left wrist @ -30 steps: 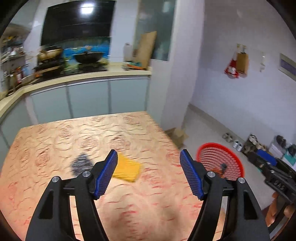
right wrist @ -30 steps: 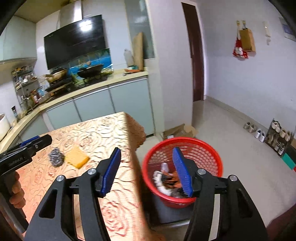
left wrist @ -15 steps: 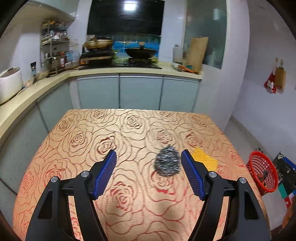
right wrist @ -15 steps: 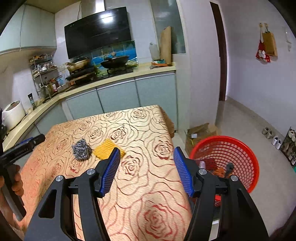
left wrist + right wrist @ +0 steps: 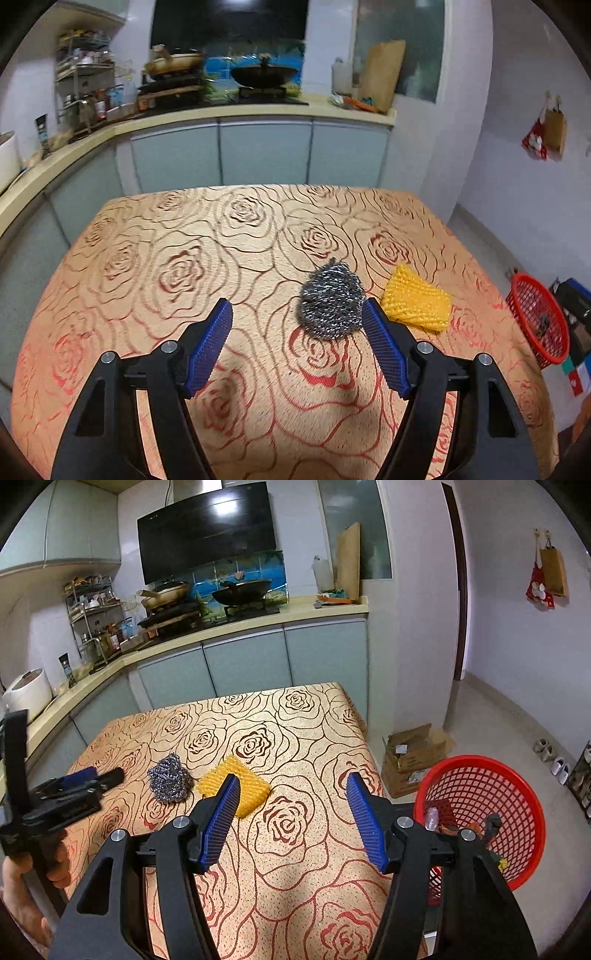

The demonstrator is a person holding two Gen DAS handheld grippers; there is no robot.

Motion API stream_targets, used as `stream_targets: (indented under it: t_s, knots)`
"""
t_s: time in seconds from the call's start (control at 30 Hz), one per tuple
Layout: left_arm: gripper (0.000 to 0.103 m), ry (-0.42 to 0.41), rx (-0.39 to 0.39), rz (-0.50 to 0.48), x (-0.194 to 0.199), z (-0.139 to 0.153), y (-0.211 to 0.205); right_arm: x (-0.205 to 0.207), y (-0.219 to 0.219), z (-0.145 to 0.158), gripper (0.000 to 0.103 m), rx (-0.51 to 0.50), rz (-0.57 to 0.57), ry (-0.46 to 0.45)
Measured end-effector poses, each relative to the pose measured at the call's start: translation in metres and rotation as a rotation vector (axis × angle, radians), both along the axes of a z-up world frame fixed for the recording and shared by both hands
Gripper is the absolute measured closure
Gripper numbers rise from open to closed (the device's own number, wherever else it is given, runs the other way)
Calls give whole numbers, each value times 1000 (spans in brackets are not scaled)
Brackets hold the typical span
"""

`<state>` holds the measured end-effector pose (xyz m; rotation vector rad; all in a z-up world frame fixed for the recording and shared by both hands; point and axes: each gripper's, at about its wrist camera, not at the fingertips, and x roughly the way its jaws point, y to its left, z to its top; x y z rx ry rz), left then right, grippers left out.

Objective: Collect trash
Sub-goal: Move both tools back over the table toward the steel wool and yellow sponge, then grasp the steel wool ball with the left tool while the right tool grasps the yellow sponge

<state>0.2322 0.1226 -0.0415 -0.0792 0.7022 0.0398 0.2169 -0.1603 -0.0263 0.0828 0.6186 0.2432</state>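
Observation:
A steel wool ball lies on the rose-patterned table, just ahead of my left gripper and close to its right finger. The jaws stand open and touch nothing. A yellow sponge lies right of the ball. In the right wrist view the steel wool ball and yellow sponge sit side by side; my right gripper hangs open over the table, its left finger in front of the sponge. The left gripper shows at the left, held by a hand.
A red mesh basket with trash in it stands on the floor right of the table; the red basket shows small in the left view. A cardboard box sits beyond it. Kitchen counter with a wok runs behind the table.
Both views swung left from the basket toward the table. The left gripper came down nearer to the steel wool ball, and the right one now faces the sponge instead of the basket.

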Motion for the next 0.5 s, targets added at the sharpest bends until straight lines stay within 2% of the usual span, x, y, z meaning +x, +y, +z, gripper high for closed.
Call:
stream_targets:
  t_s: [0.27, 0.5]
  knots:
    - [33, 53, -6, -25, 39, -22, -6, 16, 3, -12, 45, -15, 16, 30]
    - [34, 70, -13, -36, 52, -32, -11, 33, 14, -20, 45, -26, 42, 46]
